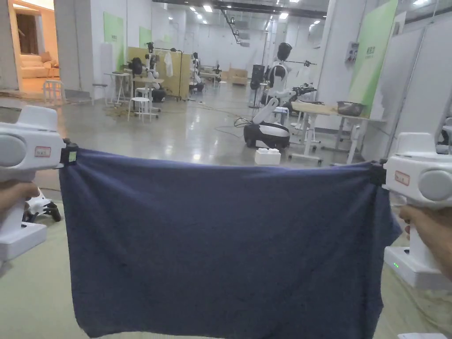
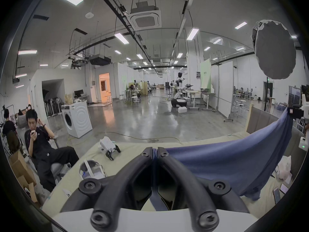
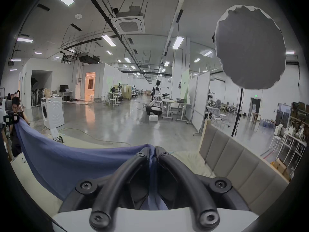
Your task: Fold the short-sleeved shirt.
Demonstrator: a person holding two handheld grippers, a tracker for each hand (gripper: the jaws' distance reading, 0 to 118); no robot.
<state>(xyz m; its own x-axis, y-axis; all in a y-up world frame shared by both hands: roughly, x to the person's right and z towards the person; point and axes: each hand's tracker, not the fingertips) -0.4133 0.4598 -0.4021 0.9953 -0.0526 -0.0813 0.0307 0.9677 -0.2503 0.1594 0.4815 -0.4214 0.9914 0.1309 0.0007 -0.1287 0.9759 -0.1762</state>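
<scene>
Between left gripper (image 1: 69,153) and right gripper (image 1: 377,173): blue shirt (image 1: 220,238) stretched, each clamping a top corner.

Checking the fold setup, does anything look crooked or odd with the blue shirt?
Nothing stands out. The blue fabric shirt hangs stretched between the left gripper and right gripper, top edge sagging slightly.

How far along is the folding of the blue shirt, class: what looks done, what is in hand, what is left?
Done: the blue shirt is lifted and spread wide, seemingly doubled over, as no sleeves or collar show. In hand: the left gripper and the right gripper each pinch a top corner, and the cloth hangs between them above the pale bed surface. Left: lowering it flat and making the remaining folds.
</scene>
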